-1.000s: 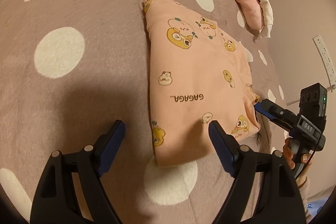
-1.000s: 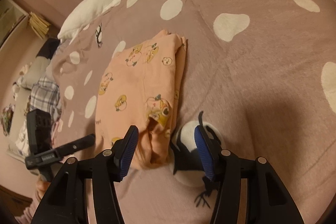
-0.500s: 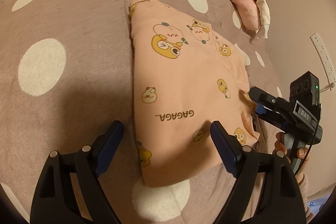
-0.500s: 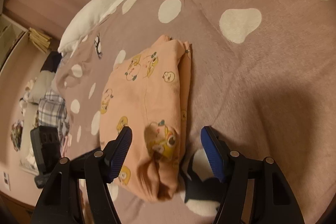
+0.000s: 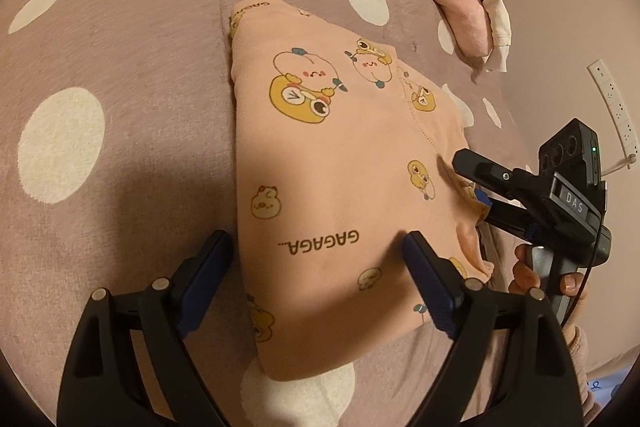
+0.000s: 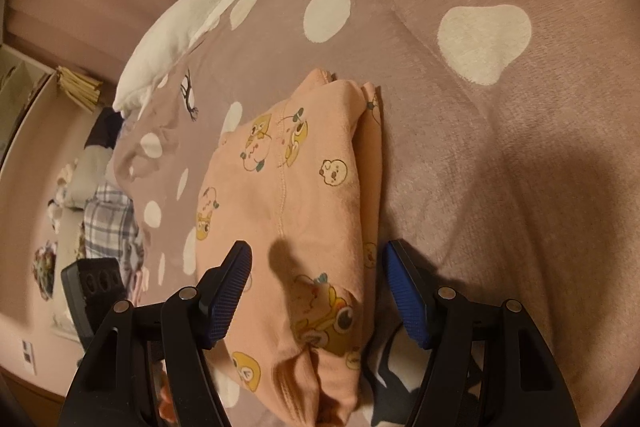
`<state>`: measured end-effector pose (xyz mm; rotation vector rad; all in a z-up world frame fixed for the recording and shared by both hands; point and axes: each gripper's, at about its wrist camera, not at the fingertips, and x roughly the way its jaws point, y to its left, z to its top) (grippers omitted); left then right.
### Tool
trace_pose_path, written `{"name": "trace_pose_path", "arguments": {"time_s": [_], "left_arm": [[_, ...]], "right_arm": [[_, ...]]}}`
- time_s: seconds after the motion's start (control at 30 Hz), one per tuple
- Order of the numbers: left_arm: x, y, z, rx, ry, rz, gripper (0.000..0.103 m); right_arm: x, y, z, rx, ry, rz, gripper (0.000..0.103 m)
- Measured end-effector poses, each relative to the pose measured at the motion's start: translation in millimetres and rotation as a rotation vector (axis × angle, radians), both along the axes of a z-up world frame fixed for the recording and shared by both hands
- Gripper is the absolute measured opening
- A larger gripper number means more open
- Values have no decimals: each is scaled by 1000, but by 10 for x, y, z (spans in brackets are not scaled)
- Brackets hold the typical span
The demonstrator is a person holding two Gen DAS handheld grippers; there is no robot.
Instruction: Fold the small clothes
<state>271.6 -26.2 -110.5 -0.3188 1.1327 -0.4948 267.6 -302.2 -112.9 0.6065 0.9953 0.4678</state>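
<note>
A small peach garment (image 5: 340, 179) with yellow cartoon prints and the word GAGAGA lies folded into a long strip on the mauve polka-dot bedspread (image 5: 120, 67). My left gripper (image 5: 318, 267) is open, its jaws straddling the garment's near end. My right gripper (image 6: 318, 287) is open, its jaws astride the garment's (image 6: 304, 211) bunched end. In the left wrist view the right gripper (image 5: 476, 183) reaches in from the right, one finger above and one below the garment's right edge.
A folded pink and cream cloth pile (image 5: 464, 11) lies at the bed's far right. A white plush goose (image 6: 208, 11) lies along the far edge. A plaid cloth heap (image 6: 108, 223) sits beyond the bed's left side. A wall socket strip (image 5: 612, 107) is on the right.
Both grippers have moved in over the garment. The left one now straddles its near end; the right one has advanced from beside the edge to astride the bunched end.
</note>
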Motion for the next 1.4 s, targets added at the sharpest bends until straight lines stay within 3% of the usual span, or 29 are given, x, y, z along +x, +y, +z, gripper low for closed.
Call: {"name": "trace_pose_path", "arguments": {"time_s": [0.87,1.4], "left_arm": [[105,-178,-15,-15,-4,-3,99],[127,-201,-18,0,0,-6,100]], "right_arm": [[131,165,-21,13,-23,20,69],[137,162,-30,23,-16,19,69]]}}
